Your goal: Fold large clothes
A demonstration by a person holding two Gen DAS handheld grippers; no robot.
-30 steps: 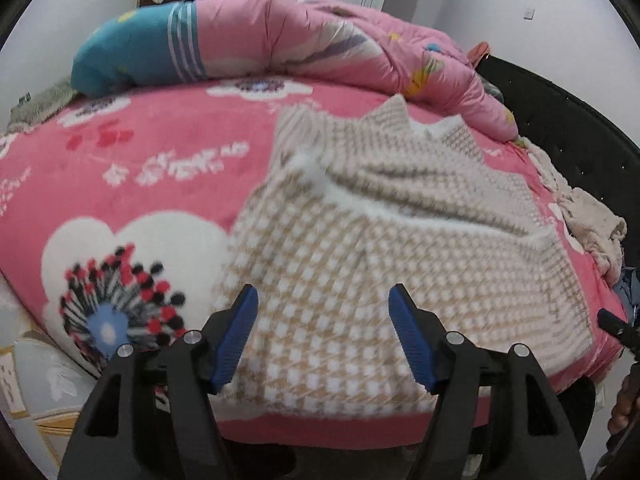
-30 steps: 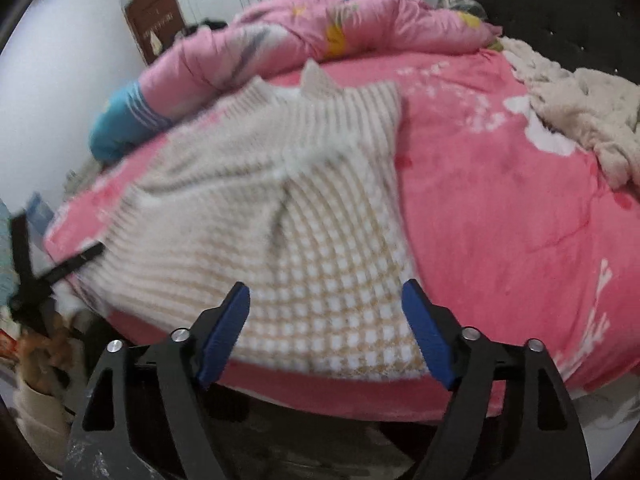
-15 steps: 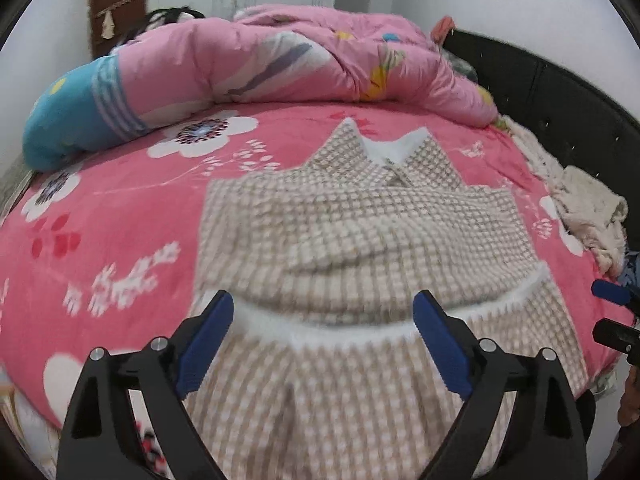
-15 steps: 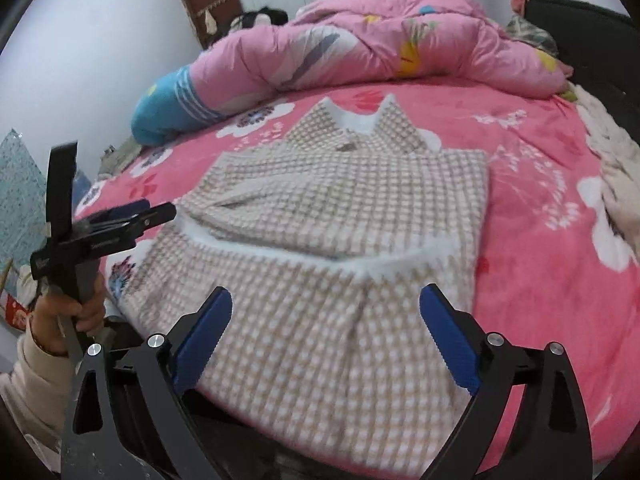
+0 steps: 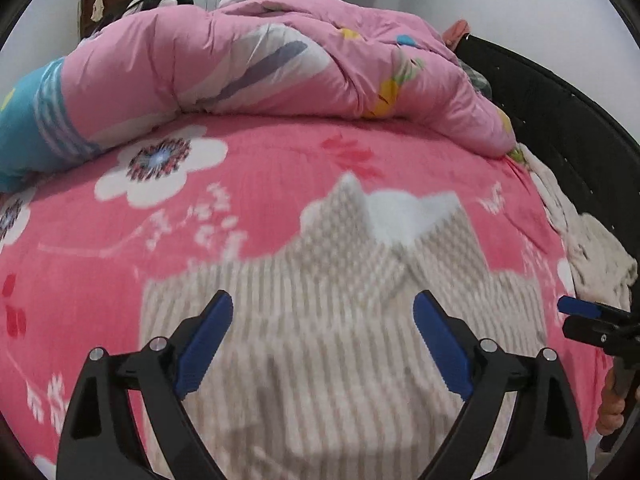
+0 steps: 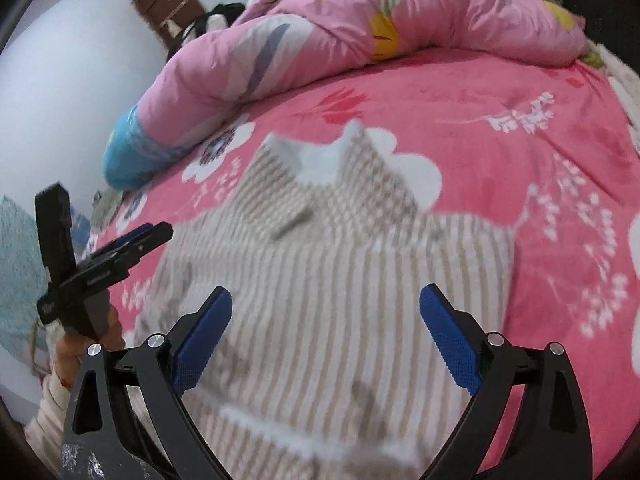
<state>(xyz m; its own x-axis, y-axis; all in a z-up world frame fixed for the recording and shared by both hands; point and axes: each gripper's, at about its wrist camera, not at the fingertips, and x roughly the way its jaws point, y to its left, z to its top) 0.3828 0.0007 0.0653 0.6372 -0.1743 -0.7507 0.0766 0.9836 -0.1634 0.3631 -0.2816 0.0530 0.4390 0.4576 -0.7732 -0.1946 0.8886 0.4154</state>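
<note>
Blue-padded and spread wide, both pairs of my jaws hold nothing: my left gripper (image 5: 323, 340) and my right gripper (image 6: 326, 338) each hang above the near part of the checked beige shirt (image 5: 340, 320). It lies on the bed, on a pink flowered blanket (image 5: 260, 168), and looks blurred in both views. A white-edged fold crosses its near part in the right wrist view, and its collar (image 6: 320, 160) points away from me with pale lining showing. Beyond the collar comes bare blanket, then a bunched pink quilt (image 5: 280, 60) with a blue end along the far side. A cream cloth (image 5: 592, 256) lies at the right edge by the black headboard (image 5: 560, 128). Farthest back stands a brown door (image 6: 164, 0)
</note>
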